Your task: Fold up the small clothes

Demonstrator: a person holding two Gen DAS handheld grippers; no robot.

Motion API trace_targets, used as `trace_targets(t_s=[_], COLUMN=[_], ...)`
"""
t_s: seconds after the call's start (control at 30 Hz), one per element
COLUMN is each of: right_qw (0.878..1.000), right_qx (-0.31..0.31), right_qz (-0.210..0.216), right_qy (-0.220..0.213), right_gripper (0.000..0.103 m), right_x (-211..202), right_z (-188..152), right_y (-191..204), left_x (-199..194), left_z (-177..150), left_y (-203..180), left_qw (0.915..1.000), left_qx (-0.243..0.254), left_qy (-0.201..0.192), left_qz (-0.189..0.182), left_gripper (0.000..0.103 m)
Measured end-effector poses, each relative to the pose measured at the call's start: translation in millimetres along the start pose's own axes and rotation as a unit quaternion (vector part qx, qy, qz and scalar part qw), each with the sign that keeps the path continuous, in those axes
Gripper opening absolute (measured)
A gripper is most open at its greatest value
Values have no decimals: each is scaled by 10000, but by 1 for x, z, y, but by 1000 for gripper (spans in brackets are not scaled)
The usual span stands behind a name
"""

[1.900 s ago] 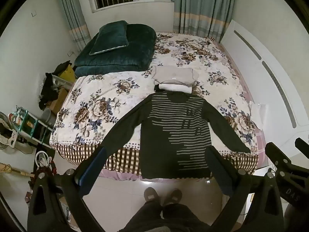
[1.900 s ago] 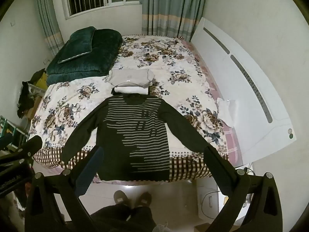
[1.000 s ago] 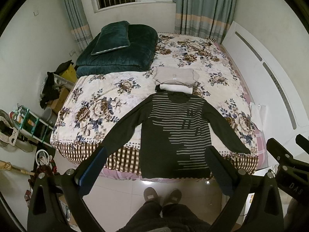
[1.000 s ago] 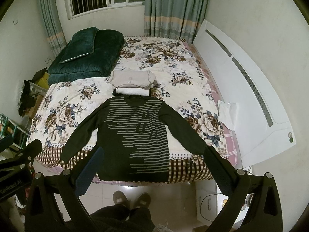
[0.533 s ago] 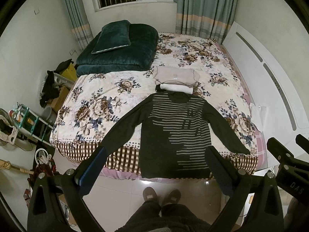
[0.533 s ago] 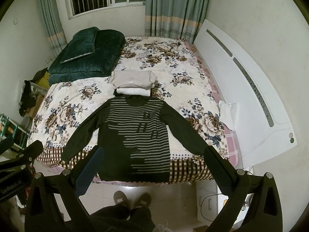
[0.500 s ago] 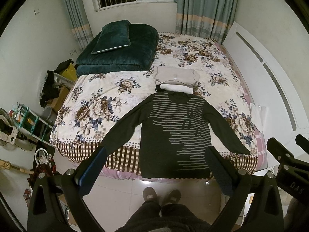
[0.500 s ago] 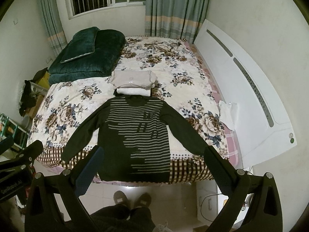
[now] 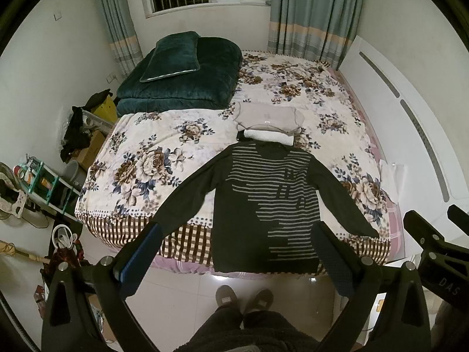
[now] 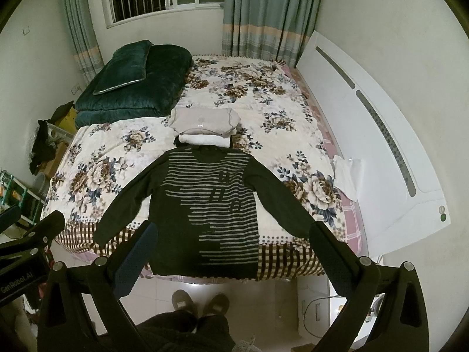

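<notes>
A dark long-sleeved sweater with grey stripes [image 9: 263, 202] lies spread flat on the near end of the floral bed [image 9: 152, 164], sleeves out to both sides, its hem hanging over the bed edge. It also shows in the right wrist view [image 10: 208, 205]. Behind its collar sits a stack of folded clothes, beige on white [image 9: 268, 118] [image 10: 203, 124]. My left gripper [image 9: 234, 259] is open and empty, held high above the floor in front of the bed. My right gripper [image 10: 231, 256] is open and empty, likewise held back from the sweater.
A folded dark green quilt with a pillow [image 9: 181, 76] lies at the bed's far left. A white headboard [image 10: 375, 135] runs along the right. A white cloth [image 10: 347, 176] lies at the bed's right edge. Clutter and a shelf [image 9: 38, 182] stand left. The person's feet [image 9: 243, 296] are below.
Both views have shifted only slightly; the grippers stay open and the sweater has not moved.
</notes>
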State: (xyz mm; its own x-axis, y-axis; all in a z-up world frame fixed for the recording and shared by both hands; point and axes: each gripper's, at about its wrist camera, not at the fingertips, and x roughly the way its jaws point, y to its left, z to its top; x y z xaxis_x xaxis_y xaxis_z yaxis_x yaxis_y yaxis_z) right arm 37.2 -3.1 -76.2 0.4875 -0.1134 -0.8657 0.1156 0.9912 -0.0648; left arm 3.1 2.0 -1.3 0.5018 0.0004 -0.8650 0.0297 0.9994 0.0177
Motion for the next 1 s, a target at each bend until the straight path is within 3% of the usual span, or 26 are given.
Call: trace_targets(t_s=[1.0], right_qw=[10000], right_qx=[-9], right_qz=[0], right_qy=[-8], right_gripper=[103], right_x=[3], right_z=[0], right_y=[1], left_x=[0], left_z=[0], left_y=[1], left_qw=[10000], left_qx=[-22], left_qy=[-5], left_qz=[-24], left_gripper=[103])
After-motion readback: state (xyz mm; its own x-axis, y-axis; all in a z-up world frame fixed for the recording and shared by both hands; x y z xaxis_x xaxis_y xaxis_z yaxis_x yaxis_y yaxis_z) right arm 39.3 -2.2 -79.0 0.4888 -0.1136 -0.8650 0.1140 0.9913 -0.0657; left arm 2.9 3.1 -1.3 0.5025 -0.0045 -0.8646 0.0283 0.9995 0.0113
